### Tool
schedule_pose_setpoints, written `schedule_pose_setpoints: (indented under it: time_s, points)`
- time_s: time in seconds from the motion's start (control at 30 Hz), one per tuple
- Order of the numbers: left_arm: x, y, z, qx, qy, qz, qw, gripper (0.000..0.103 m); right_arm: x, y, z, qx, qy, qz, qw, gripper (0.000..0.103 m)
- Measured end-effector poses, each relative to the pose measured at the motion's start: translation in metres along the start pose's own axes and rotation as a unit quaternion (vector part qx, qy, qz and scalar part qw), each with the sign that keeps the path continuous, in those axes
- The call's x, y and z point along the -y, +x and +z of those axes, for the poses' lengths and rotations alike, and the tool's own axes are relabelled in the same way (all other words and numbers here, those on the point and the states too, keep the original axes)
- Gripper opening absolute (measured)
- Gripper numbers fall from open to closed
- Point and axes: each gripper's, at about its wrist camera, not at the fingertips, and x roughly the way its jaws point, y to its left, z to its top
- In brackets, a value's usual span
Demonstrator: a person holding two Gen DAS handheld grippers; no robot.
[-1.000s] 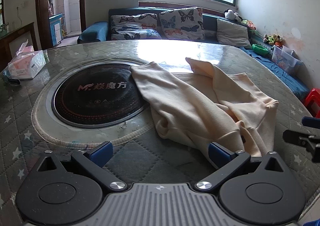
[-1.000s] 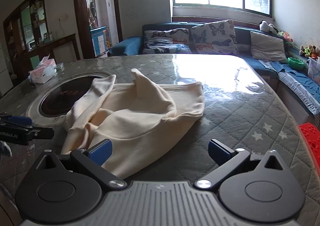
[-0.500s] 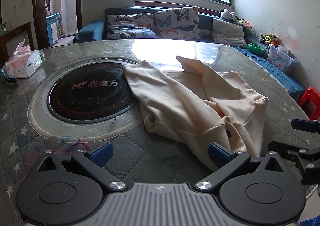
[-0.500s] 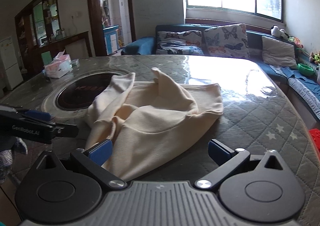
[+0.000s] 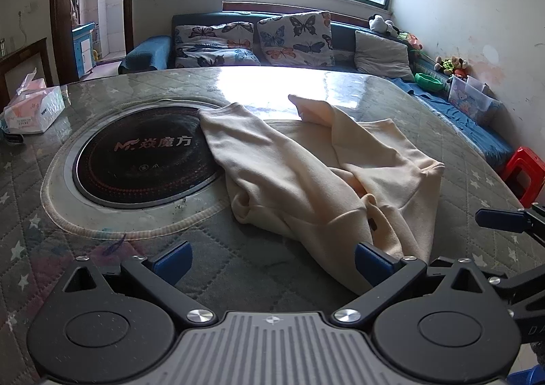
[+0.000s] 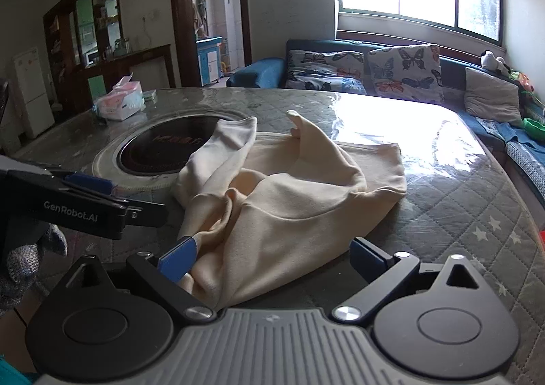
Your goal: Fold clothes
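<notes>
From your left wrist camera, the cream sweatshirt (image 5: 316, 177) lies crumpled on the quilted table cover (image 5: 85, 231), one sleeve draped over the rim of the round black induction cooktop (image 5: 143, 160) set into the table. Your left gripper (image 5: 272, 260) hangs wide open just short of the garment's near edge, its right blue fingertip (image 5: 369, 257) next to the cloth, nothing held. A tissue box (image 5: 32, 109) sits at the far left of the table, and a sofa with butterfly cushions (image 5: 293, 39) runs along the wall under the window.

From your right wrist camera, the same sweatshirt (image 6: 282, 201) fills the middle of the table, its near hem spilling toward you. Your right gripper (image 6: 272, 259) is spread wide and grips nothing; the left blue fingertip (image 6: 178, 257) touches or just overlaps the cloth's edge, the other stands clear over the table cover (image 6: 460, 214). Your left gripper (image 6: 85, 204) enters from the left edge.
</notes>
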Motion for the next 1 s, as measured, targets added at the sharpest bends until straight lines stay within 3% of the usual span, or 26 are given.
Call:
schedule_pose_setpoints:
  time_s: [0.8,1.0]
  points:
    - [0.0062,-0.0007,-0.0040,-0.006,0.010,-0.003,0.9999,0.103,-0.0022,-0.0026,-0.0043,-0.005,-0.002,0.006,1.000,0.097]
    - [0.0078,-0.0005,0.0005,0.001,0.015,-0.008,0.9999,0.098,0.0023,0.0000,-0.0011,-0.006,0.000,0.003,1.000,0.095]
